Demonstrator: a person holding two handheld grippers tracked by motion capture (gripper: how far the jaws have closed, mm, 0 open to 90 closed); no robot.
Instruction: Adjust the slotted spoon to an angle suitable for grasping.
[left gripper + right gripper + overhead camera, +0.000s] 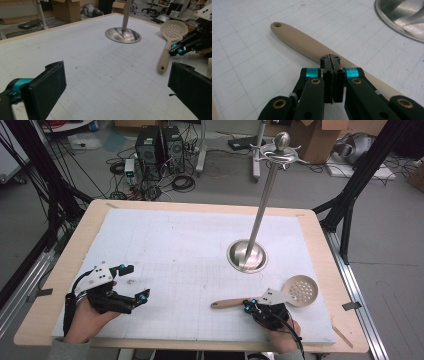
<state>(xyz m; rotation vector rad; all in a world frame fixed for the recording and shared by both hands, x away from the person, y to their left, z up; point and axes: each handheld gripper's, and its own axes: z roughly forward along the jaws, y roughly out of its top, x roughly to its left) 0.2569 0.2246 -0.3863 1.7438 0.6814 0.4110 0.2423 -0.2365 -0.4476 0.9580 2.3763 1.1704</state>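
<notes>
A: The right gripper [251,304] sits low at the near edge of the table [320,240], its jaws pressed flat together with nothing between them.

B: And the slotted spoon [280,295]?

A: It lies flat on the white mat [175,250], its handle stretching left and its round holed head to the right. In the right gripper view the closed tips [333,62] sit right over the middle of the handle [307,47], which runs across beyond them. Whether they touch it is hard to tell; they are not clamped round it.

B: What about the left side?

A: The left gripper [137,282] rests well apart from the spoon, jaws spread wide and holding nothing. Bare mat shows between them in its own view.

B: Anything else on the table?

A: A metal stand [247,255] rises just behind the spoon's head.
</notes>
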